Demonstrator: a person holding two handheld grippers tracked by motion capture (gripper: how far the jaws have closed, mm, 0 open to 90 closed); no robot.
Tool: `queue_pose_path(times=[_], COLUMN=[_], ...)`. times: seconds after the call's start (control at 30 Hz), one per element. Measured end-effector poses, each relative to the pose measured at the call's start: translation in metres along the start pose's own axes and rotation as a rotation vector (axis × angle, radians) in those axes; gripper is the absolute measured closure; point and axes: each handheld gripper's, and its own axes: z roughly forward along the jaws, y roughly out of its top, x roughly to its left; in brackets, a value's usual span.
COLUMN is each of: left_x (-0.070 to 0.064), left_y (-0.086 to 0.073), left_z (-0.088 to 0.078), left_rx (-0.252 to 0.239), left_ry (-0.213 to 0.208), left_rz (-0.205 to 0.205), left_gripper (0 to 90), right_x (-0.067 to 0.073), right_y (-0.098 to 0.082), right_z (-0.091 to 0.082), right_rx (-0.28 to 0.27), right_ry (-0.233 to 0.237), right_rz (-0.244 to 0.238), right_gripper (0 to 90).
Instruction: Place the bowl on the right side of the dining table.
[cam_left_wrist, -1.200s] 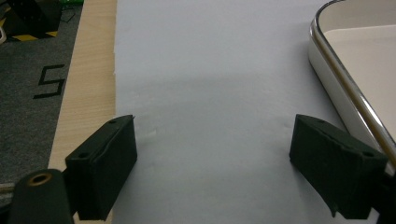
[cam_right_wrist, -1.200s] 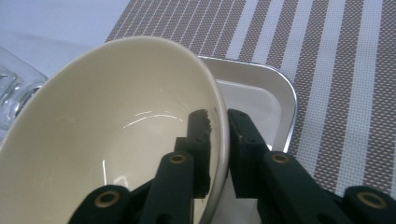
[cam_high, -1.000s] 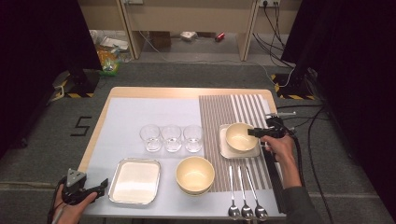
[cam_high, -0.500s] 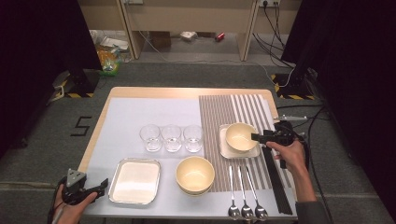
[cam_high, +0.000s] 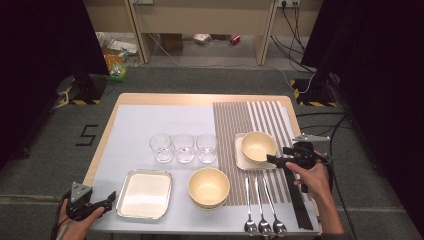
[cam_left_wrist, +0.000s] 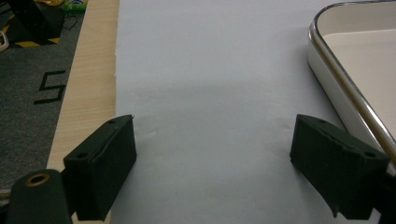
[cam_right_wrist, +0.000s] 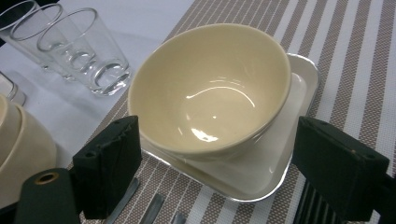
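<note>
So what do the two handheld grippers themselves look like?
Both are black. The left gripper has a grey three-cornered plate on top; the right gripper has one too, and a black cable trailing off. Seen from each gripper's own camera, the jaws end in thick, blocky black pads with small screw holes.

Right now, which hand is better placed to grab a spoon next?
Probably the right. The right gripper, fingers open, hovers beside the bowl, just above the spoons. The left gripper sits past the tray.

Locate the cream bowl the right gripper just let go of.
In the high view the cream ceramic bowl sits on the small white square tray on the striped mat, right of the three clear glasses, with the right gripper beside its rim.
</note>
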Motion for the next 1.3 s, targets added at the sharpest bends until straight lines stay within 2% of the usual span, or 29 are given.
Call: queue_pose_path(times=[0.17, 0.27, 0.63, 0.67, 1.0, 1.23, 1.3], left_x=[0.0, 0.0, 0.0, 0.0, 0.0, 0.0, 0.0], left_y=[0.0, 0.0, 0.003, 0.003, 0.004, 0.004, 0.003], left_z=[0.0, 0.0, 0.0, 0.0, 0.0, 0.0, 0.0], left_rx=[0.002, 0.0, 0.029, 0.029, 0.029, 0.031, 0.028], left_ry=[0.002, 0.003, -0.004, 0.001, 0.0, -0.001, 0.001], left_rz=[0.001, 0.0, 0.006, 0.006, 0.006, 0.007, 0.006], left_gripper=[13.3, 13.3, 13.3, 13.3, 13.3, 13.2, 13.3], right_x=[0.003, 0.001, -0.004, -0.003, 0.004, 0.009, 0.01], right_y=[-0.004, -0.006, -0.019, -0.019, -0.027, -0.033, -0.034], right_z=[-0.002, -0.004, -0.006, -0.006, -0.008, -0.008, -0.009], right_rx=[0.014, 0.003, 0.021, 0.024, 0.035, 0.048, 0.051], right_ry=[-0.007, -0.007, -0.023, -0.02, -0.014, 0.001, -0.008], right_rz=[-0.028, -0.012, -0.014, -0.005, -0.039, -0.04, -0.047], right_gripper=[16.2, 16.3, 16.4, 16.4, 16.3, 16.2, 16.5])
